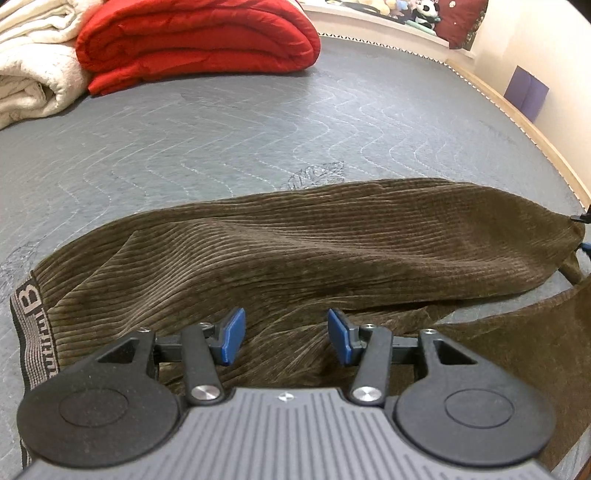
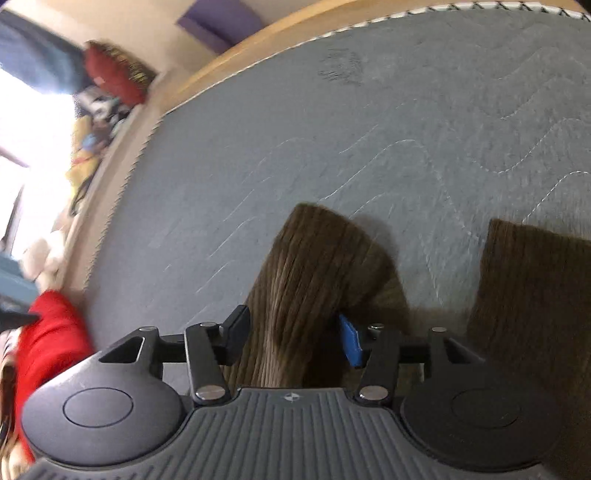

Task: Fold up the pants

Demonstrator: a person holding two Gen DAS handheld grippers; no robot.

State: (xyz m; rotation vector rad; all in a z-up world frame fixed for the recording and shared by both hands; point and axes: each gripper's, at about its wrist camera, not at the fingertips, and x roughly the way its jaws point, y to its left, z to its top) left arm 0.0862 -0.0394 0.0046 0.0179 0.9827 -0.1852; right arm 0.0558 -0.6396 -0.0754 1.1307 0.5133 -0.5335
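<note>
Olive-brown corduroy pants lie lengthwise on grey quilted mattress, 1 leg folded over. Left gripper released above cloth; right gripper released, leg end between jaws. Step: lengthwise fold set down. Next, likely: regrip ends, fold toward waistband.

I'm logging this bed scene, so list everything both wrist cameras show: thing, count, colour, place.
corduroy pants: one, olive brown, spread across the near part of the mattress, grey lettered waistband at left; a leg end rises between the right gripper's open jaws.
mattress: one, grey quilted, under everything.
red quilt: one, folded, far left on the mattress.
cream blanket: one, folded, left of the red quilt.
bed frame: one, light wood, along the mattress edge.
stuffed toys: several, mixed colours, on a far ledge.
red cushion: one, beside the toys.
left gripper: one, black with blue pads, open over the pants.
right gripper: one, black, open.
</note>
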